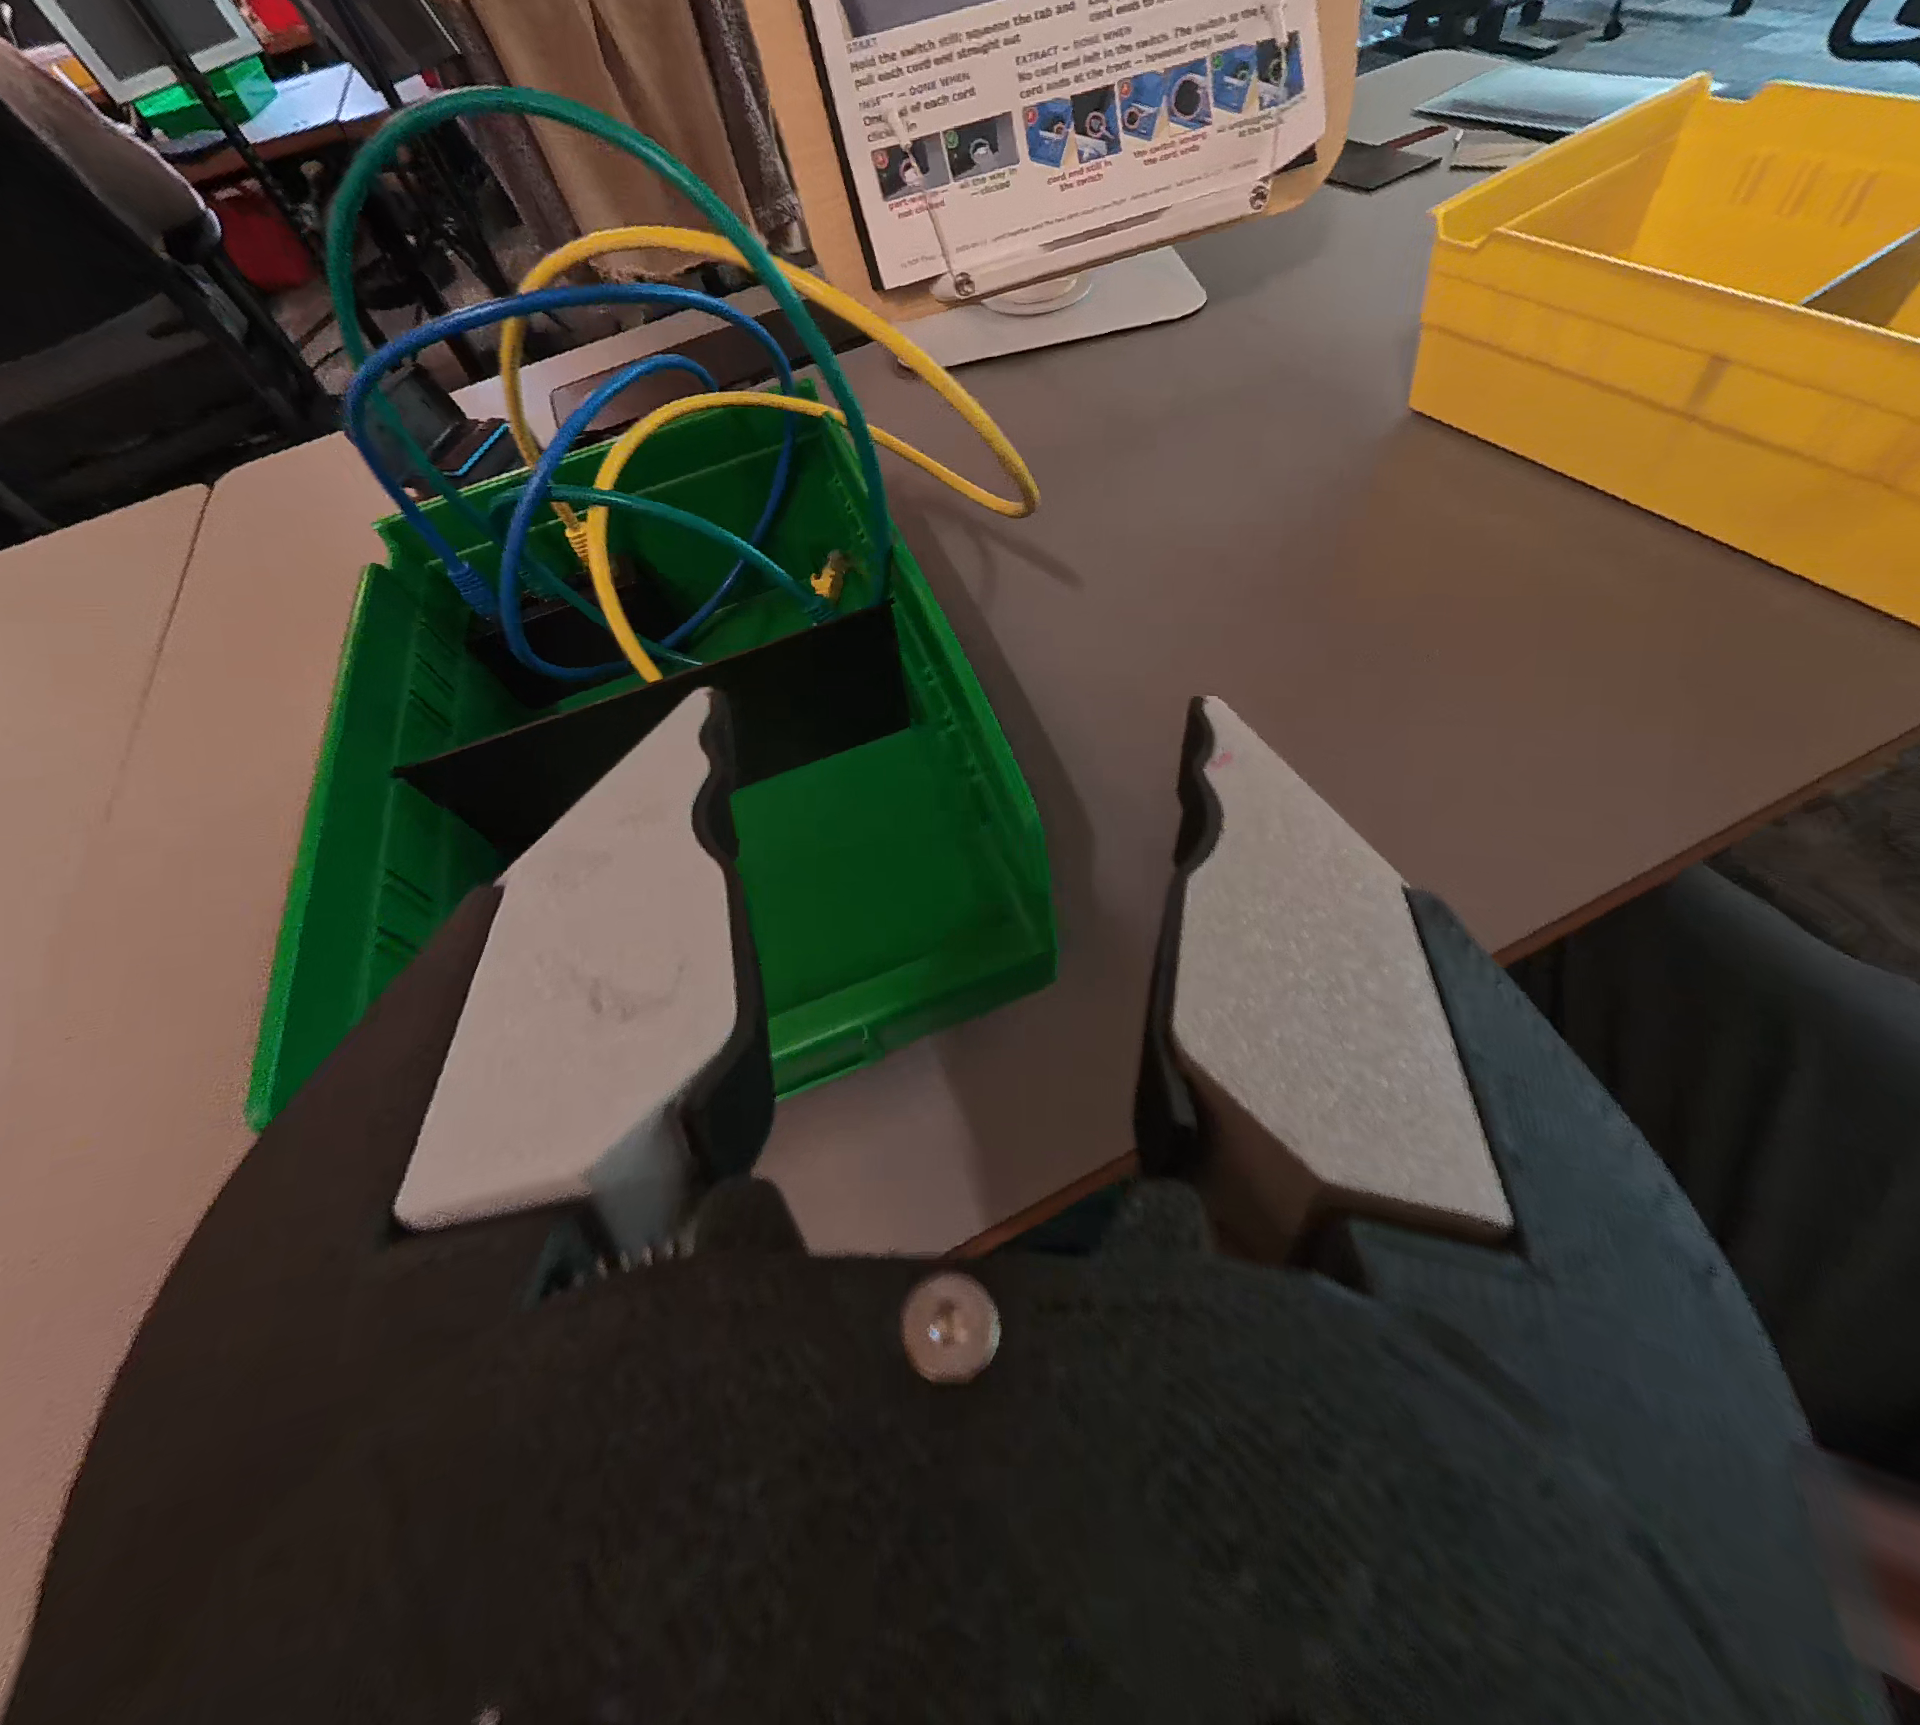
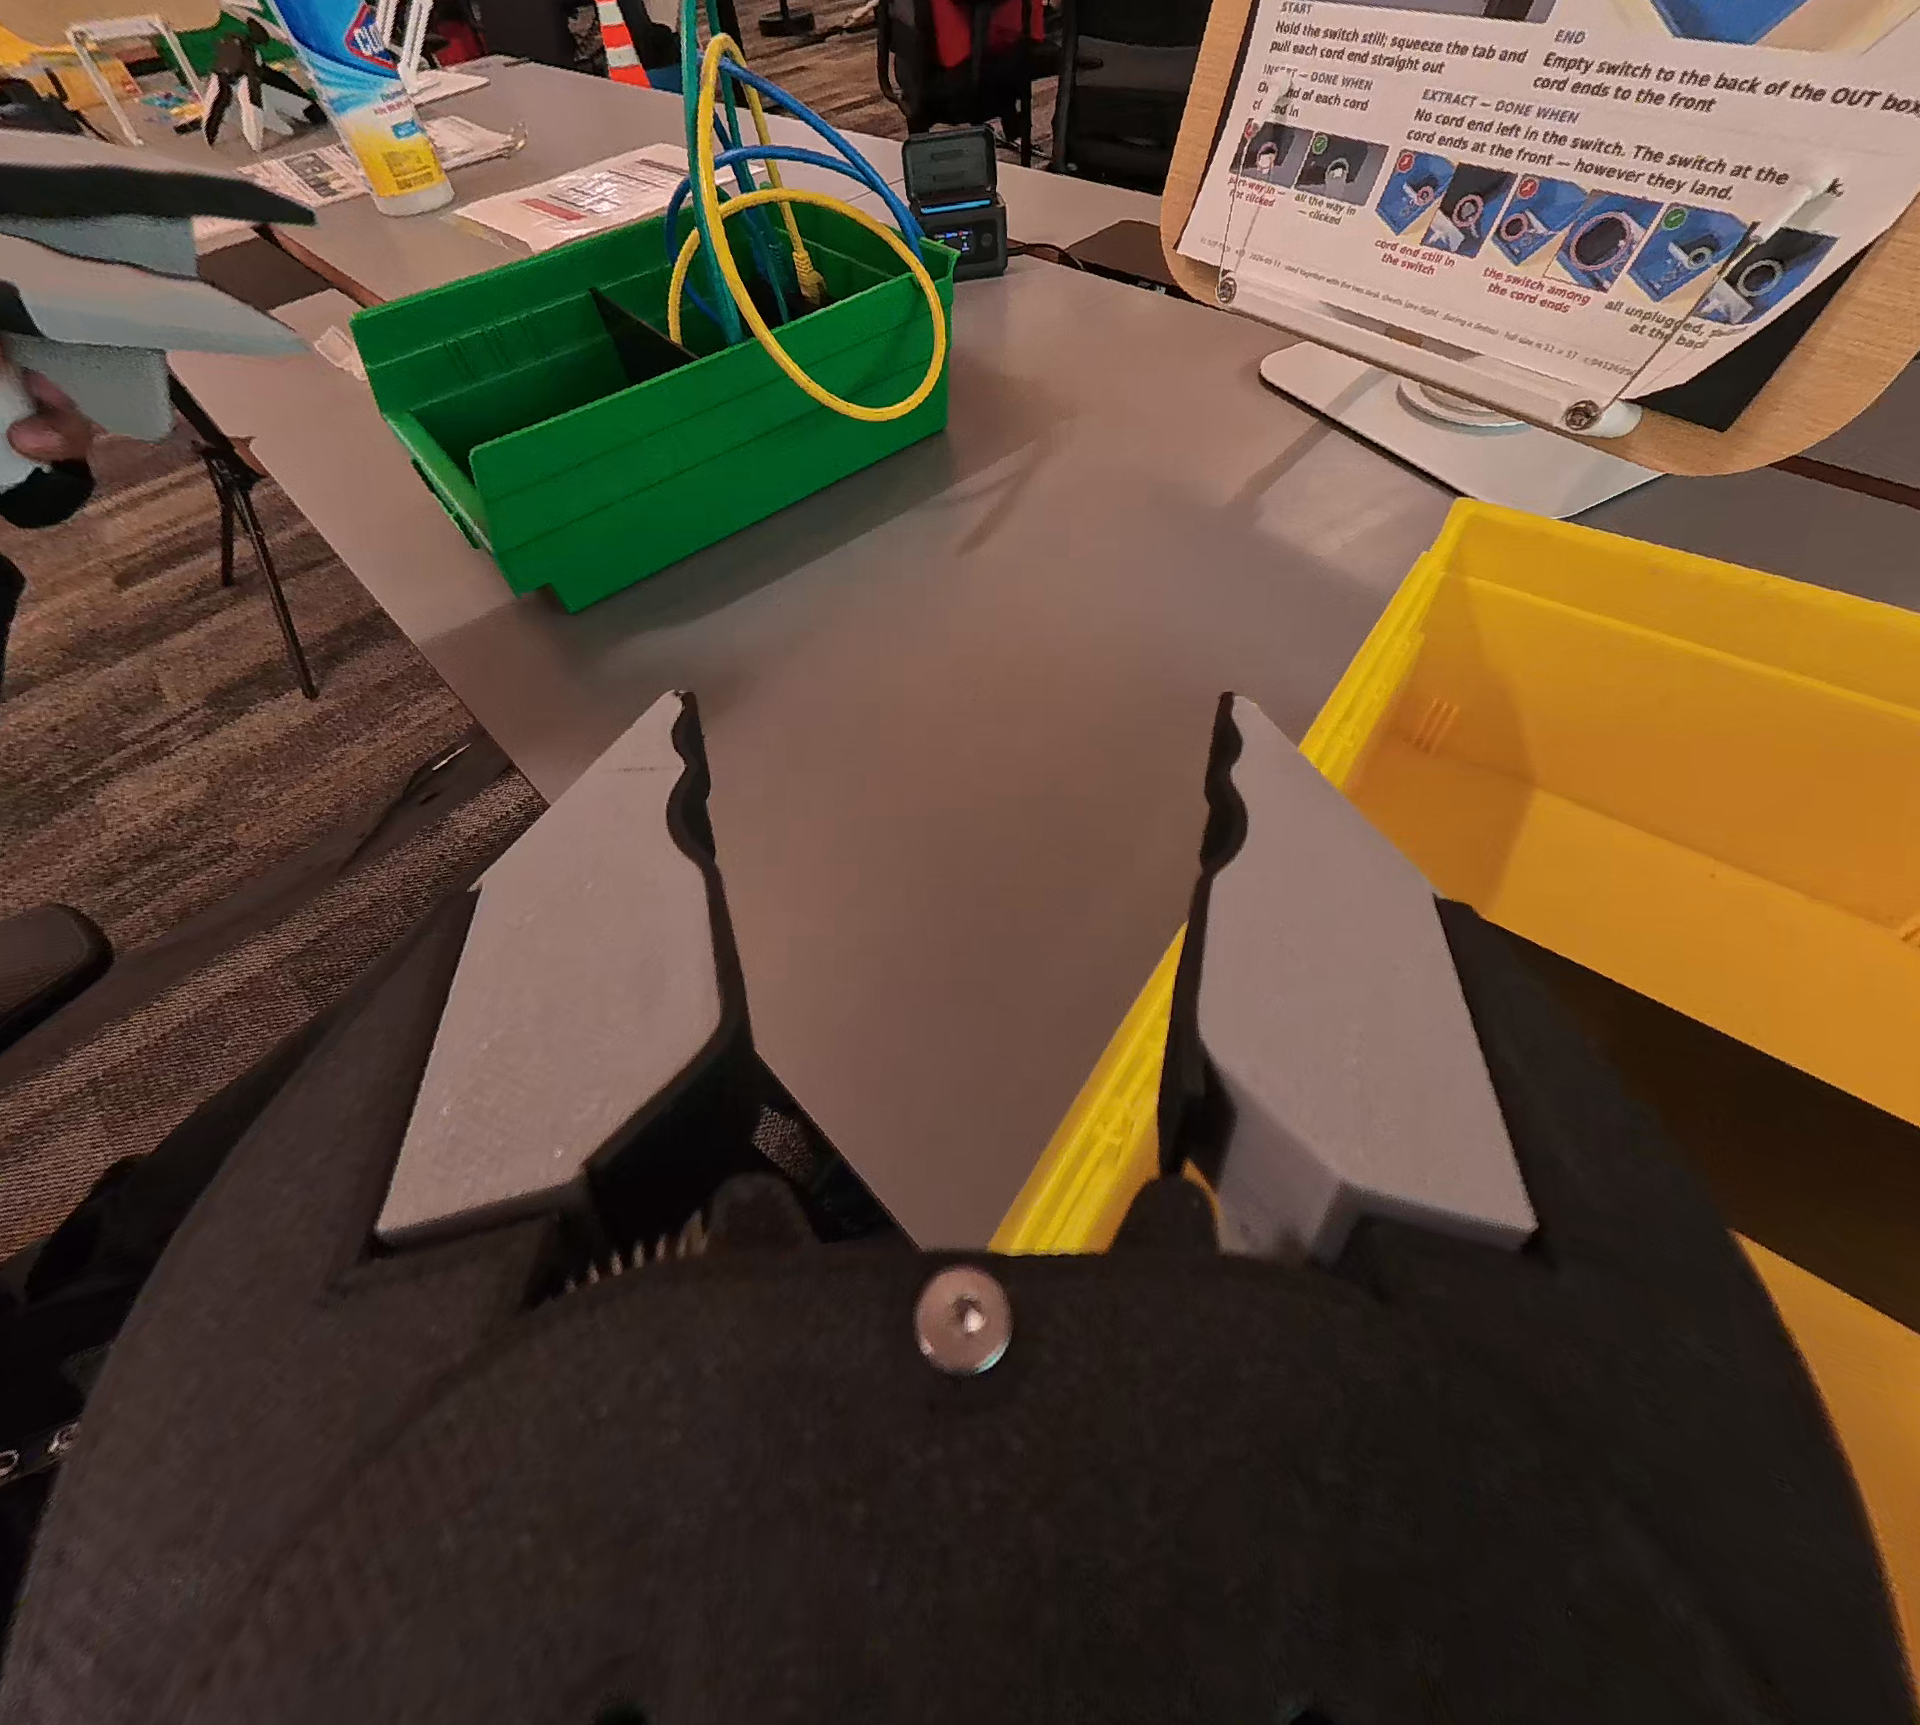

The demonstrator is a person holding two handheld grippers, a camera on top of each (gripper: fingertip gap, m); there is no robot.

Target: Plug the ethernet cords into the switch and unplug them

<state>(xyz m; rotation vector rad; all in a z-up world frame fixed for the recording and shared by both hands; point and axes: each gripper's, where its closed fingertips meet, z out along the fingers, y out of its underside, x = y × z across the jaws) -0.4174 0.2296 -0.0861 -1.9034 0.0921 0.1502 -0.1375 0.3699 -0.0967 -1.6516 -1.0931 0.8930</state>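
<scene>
A green bin (image 1: 883, 896) with a black divider (image 1: 821, 688) stands on the grey table (image 1: 1247, 532). In its back compartment lies a black switch (image 1: 530, 647). A green cord (image 1: 582, 117), a blue cord (image 1: 447, 335) and a yellow cord (image 1: 935, 387) loop up out of that compartment, and their ends reach down toward the switch. I cannot tell which plugs are seated. My left gripper (image 1: 954, 719) is open and empty, above the bin's near end. My right gripper (image 2: 954, 709) is open and empty over bare table, well short of the green bin (image 2: 644, 428).
A yellow bin (image 2: 1610, 792) sits beside my right gripper and shows at the right in the left wrist view (image 1: 1662, 345). An instruction sheet on a stand (image 2: 1538, 148) is at the back. A small black device (image 2: 956, 200) is behind the green bin. The left gripper (image 2: 104, 273) shows at the left edge.
</scene>
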